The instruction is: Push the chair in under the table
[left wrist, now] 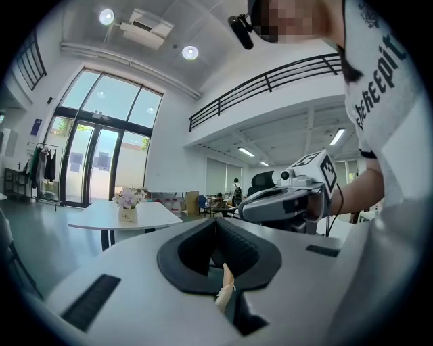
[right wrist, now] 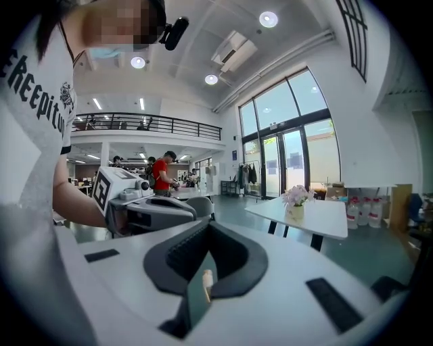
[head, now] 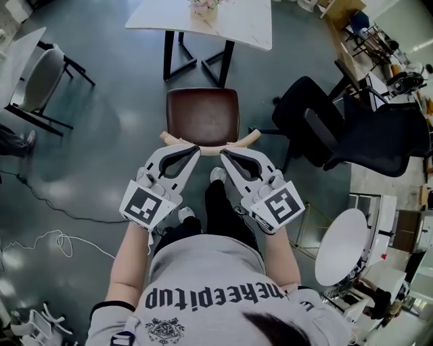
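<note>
The chair has a brown seat (head: 203, 115) and a curved pale wooden backrest (head: 247, 139); it stands just short of the white table (head: 247, 30) on black legs. My left gripper (head: 193, 150) is shut on the backrest's top rail left of centre. My right gripper (head: 226, 154) is shut on it right of centre. In the left gripper view a sliver of pale wood (left wrist: 226, 287) shows between the closed jaws of the left gripper (left wrist: 218, 236). The right gripper view shows the same wood (right wrist: 207, 281) in the right gripper (right wrist: 206, 238). A flower vase (head: 203, 8) stands on the table.
A black office chair (head: 318, 128) stands close on the right of the brown chair. A grey chair (head: 40, 74) sits at the far left by another table. A round white table (head: 345, 246) is at the lower right. Cables (head: 61, 240) lie on the floor at left.
</note>
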### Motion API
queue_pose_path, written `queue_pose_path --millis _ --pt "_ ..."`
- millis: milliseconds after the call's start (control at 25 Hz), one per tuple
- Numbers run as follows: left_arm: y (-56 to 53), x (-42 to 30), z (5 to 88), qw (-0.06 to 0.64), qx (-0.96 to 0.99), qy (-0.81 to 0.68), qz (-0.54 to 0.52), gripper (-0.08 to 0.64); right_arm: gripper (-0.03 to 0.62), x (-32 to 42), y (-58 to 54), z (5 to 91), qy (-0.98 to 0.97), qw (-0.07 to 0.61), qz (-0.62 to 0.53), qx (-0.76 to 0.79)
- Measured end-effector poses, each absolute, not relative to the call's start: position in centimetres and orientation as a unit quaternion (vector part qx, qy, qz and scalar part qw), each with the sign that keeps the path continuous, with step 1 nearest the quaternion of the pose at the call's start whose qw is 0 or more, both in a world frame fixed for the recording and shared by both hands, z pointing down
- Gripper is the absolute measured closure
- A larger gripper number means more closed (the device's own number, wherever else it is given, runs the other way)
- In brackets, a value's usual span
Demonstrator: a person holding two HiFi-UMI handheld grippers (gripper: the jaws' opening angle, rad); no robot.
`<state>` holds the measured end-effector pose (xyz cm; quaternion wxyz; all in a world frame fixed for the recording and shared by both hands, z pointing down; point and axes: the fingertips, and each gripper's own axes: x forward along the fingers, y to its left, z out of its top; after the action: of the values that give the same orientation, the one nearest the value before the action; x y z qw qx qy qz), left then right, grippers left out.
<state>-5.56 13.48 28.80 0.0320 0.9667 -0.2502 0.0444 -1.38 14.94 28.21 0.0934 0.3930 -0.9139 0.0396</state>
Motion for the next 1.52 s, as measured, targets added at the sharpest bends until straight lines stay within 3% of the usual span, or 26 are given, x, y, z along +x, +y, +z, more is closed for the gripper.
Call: queue_pose_path --millis 760,1520 --pt "7.0 -2.0 33.0 0.036 0.962 -0.253 0.091 0.543 0.581 2.4 8.3 32.2 -0.917 0.129 0.071 0.37" --pt "7.3 0.1 43.5 0.022 0.953 -0.199 0.228 0.541 0.578 3.4 7.3 42.0 -0.92 0.219 0.115 0.303"
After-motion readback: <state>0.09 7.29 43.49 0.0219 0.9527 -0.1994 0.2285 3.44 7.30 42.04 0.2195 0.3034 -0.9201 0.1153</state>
